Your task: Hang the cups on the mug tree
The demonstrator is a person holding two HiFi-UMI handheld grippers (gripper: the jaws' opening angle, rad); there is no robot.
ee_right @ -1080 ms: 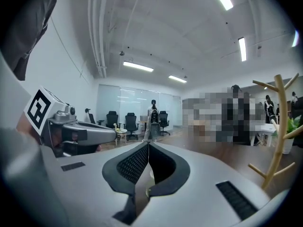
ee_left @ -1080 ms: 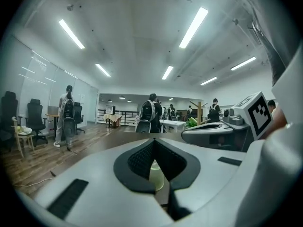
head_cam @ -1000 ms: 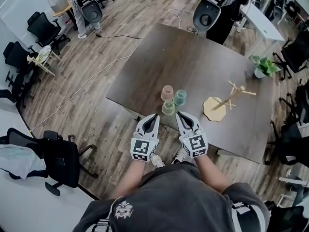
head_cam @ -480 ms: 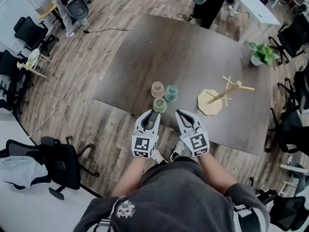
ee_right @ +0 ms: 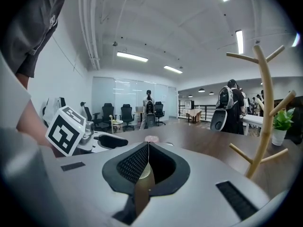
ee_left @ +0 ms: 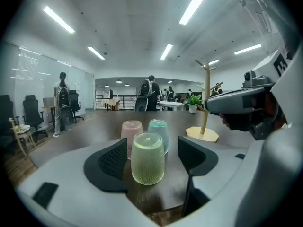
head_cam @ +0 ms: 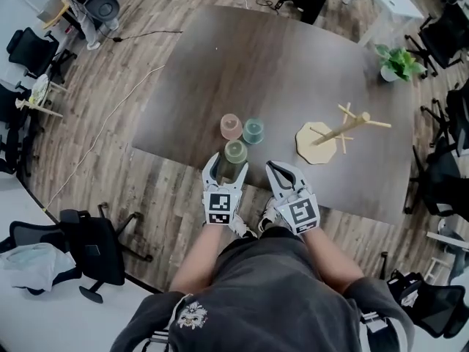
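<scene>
Three textured cups stand together near the front edge of the dark table: green, pink and teal. The wooden mug tree stands to their right on its pale base, its pegs bare. My left gripper has just been opening its jaws. They now stand wide on either side of the green cup, and the pads do not touch it. My right gripper is shut and empty at the table edge, between the cups and the mug tree.
A potted plant sits at the table's far right corner. Office chairs stand on the wooden floor to the left and right. People with backpacks stand far behind the table.
The left gripper has moved forward and down to the table edge, and its jaws have gone from shut to wide open around the green cup. The right gripper has shifted forward slightly and stays shut.
</scene>
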